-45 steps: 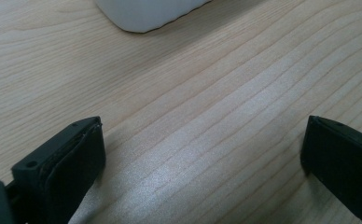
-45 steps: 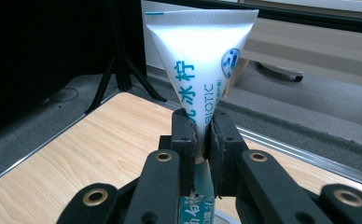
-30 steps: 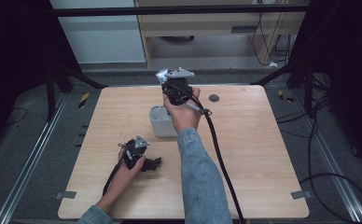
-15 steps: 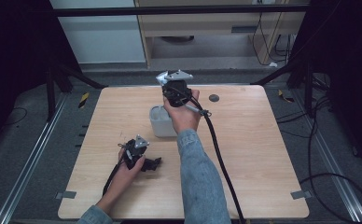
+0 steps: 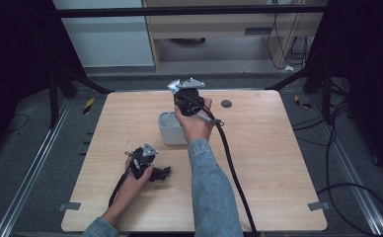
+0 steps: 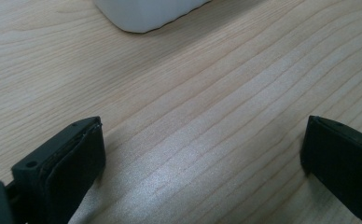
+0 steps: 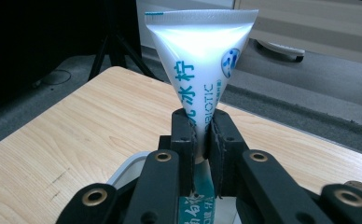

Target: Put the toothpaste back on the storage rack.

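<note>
The tube (image 7: 198,70) is soft and light, so it is best pinched low, as done by the right gripper (image 7: 201,133) above the white cup (image 5: 170,129); the left gripper (image 6: 202,154) is spread wide beside the cup

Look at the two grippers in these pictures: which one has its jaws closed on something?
The right gripper: its jaws pinch a white tube with teal print, held above a white cup. The left gripper rests low over the table, jaws wide apart with nothing between them.

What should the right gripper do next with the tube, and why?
Probably lower the tube straight into the white cup. The right gripper is shut on it, crimped end up, and the cup's rim shows just below the fingers.
</note>
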